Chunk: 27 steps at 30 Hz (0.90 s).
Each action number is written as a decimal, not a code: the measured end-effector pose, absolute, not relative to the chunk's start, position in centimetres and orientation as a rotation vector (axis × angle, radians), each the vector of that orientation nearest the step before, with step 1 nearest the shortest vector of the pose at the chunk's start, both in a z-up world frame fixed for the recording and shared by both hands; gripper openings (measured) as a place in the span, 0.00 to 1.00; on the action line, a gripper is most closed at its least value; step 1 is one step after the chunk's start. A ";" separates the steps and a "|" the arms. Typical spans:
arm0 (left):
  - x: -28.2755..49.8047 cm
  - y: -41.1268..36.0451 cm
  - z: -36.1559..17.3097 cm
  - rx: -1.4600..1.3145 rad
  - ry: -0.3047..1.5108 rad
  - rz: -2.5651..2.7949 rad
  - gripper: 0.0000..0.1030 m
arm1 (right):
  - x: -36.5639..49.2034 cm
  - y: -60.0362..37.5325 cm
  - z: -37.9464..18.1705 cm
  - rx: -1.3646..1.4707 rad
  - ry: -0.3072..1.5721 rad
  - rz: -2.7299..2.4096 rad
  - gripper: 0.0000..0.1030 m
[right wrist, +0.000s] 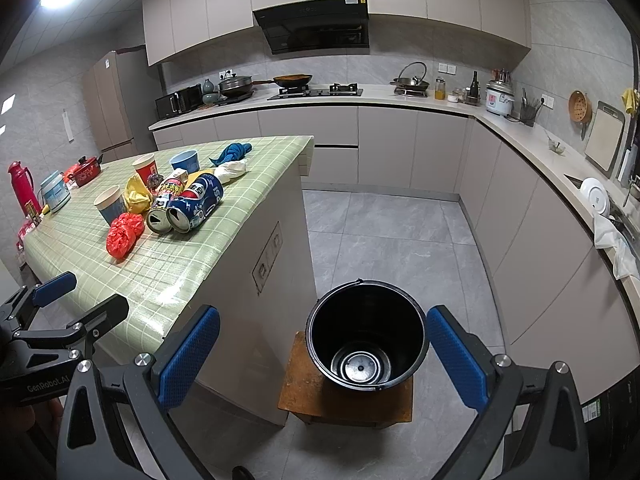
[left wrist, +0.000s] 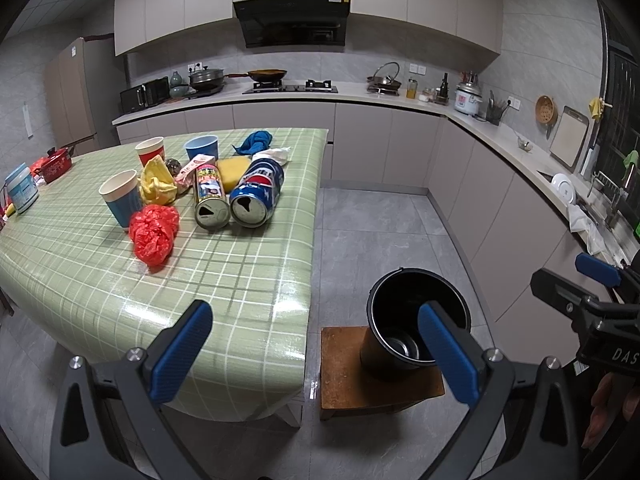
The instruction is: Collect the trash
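Trash lies on the green checked table [left wrist: 100,280]: a crumpled red plastic bag [left wrist: 154,232], a blue Pepsi can [left wrist: 258,194] and a green can [left wrist: 210,196] on their sides, a yellow wrapper [left wrist: 157,182] and paper cups [left wrist: 120,198]. An empty black bucket [right wrist: 366,334] stands on a wooden stool [right wrist: 304,392] beside the table. My left gripper [left wrist: 316,354] is open and empty over the table's near corner. My right gripper [right wrist: 324,358] is open and empty, just above the bucket. The trash also shows in the right wrist view, with the red bag [right wrist: 124,234] nearest.
A blue cloth [left wrist: 256,142], a yellow sponge [left wrist: 232,172] and a white wad [left wrist: 276,156] lie at the table's far side. A red pot [left wrist: 58,164] and a white jar [left wrist: 22,192] stand at its left. Kitchen counters [left wrist: 500,136] run along the back and right.
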<state>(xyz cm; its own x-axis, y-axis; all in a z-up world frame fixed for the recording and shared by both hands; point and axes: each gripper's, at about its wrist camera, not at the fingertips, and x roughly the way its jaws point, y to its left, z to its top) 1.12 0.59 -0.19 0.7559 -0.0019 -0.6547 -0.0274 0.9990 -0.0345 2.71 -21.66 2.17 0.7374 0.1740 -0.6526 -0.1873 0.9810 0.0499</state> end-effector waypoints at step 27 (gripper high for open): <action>5.9 15.7 -2.4 -0.214 0.730 0.260 0.94 | 12.3 -13.8 0.7 0.031 0.757 0.393 0.87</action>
